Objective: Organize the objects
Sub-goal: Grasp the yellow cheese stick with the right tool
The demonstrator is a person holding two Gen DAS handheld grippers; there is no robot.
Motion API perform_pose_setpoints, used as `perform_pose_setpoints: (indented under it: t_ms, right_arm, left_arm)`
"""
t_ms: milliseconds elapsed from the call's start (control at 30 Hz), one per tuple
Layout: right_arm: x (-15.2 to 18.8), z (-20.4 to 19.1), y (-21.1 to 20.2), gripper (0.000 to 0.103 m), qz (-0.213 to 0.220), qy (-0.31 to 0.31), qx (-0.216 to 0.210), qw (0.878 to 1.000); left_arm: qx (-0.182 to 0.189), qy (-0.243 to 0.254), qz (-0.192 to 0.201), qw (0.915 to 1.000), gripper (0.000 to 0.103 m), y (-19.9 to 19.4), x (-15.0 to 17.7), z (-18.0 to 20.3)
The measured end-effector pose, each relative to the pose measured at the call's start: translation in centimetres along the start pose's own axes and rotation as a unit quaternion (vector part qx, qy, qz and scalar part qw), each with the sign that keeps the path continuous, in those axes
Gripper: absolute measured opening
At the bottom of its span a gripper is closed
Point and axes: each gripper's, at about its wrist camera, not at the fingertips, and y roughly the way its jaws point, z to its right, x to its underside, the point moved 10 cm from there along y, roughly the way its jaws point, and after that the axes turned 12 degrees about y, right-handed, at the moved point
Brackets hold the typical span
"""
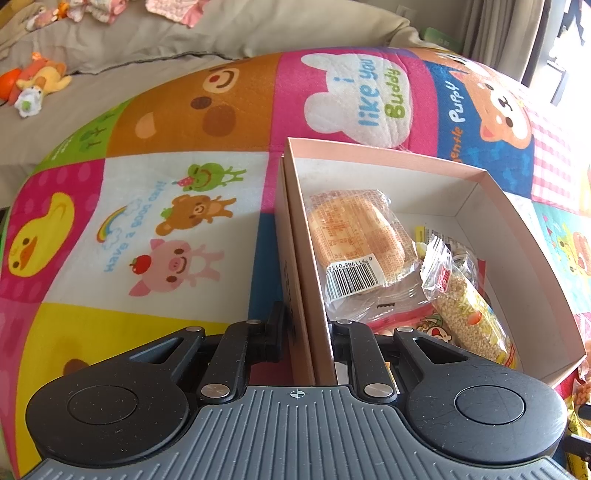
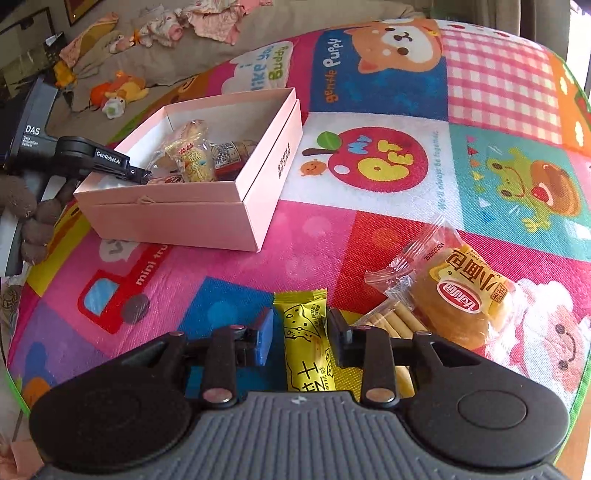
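A pink cardboard box (image 1: 524,236) (image 2: 207,218) stands on the colourful play mat. It holds a wrapped bun (image 1: 354,236), a grain bar (image 1: 469,314) and other snack packs. My left gripper (image 1: 308,325) (image 2: 142,177) is shut on the box's near wall, one finger outside, one inside. My right gripper (image 2: 301,328) is open, low over the mat, its fingers either side of a yellow snack bar (image 2: 308,343) that lies flat. A wrapped small bread (image 2: 458,299) and a pack of biscuit sticks (image 2: 391,321) lie just to its right.
The play mat (image 2: 369,240) lies on a bed with beige bedding (image 1: 147,44). Plush toys (image 1: 37,85) (image 2: 118,92) and pink clothes (image 2: 214,22) lie at the far left. A brown plush (image 2: 29,221) sits by the mat's left edge.
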Motion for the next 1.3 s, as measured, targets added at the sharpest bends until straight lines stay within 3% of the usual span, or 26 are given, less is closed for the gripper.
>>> perform_pose_setpoints:
  t_ms: [33, 200, 300, 400, 467, 533, 633, 833, 1300]
  right_arm:
    - [0.3, 0.0, -0.3, 0.046, 0.003, -0.008, 0.005, 1.0]
    - [2.2, 1.3, -1.8, 0.05, -0.004, -0.01, 0.02, 1.0]
    - [3.3, 1.7, -2.5, 0.05, -0.017, 0.014, -0.003, 1.0]
    - [3.0, 1.4, -3.9, 0.053, 0.013, -0.009, 0.006, 1.0]
    - [2.1, 1.6, -4.7, 0.064, 0.042, -0.029, 0.023, 0.998]
    - [1.0, 2.4, -5.1, 0.068, 0.064, -0.039, 0.04, 0.996]
    - [-0.2, 4.3, -4.3, 0.068, 0.066, -0.021, 0.054, 0.996]
    - [0.1, 6.8, -1.6, 0.068, 0.03, 0.037, 0.053, 0.997]
    - [1.5, 3.4, -2.3, 0.068, 0.017, 0.054, 0.001, 0.998]
  left_arm:
    - [0.0, 0.001, 0.0, 1.0, 0.017, 0.0, 0.0, 0.0]
    - [-0.003, 0.002, 0.0, 1.0, 0.017, 0.0, 0.0, 0.0]
    - [-0.004, 0.002, 0.0, 1.0, 0.017, 0.0, 0.0, 0.0]
    - [-0.005, 0.002, -0.001, 1.0, 0.017, 0.0, 0.0, 0.0]
    - [-0.005, 0.002, 0.0, 1.0, 0.017, 0.0, 0.0, 0.0]
    - [-0.005, 0.002, -0.001, 1.0, 0.017, 0.0, 0.0, 0.1]
    - [-0.005, 0.002, -0.001, 1.0, 0.017, 0.0, 0.0, 0.1]
    - [-0.006, 0.002, -0.001, 1.0, 0.017, 0.0, 0.0, 0.1]
    - [-0.005, 0.001, -0.004, 1.0, 0.017, 0.0, 0.0, 0.0]
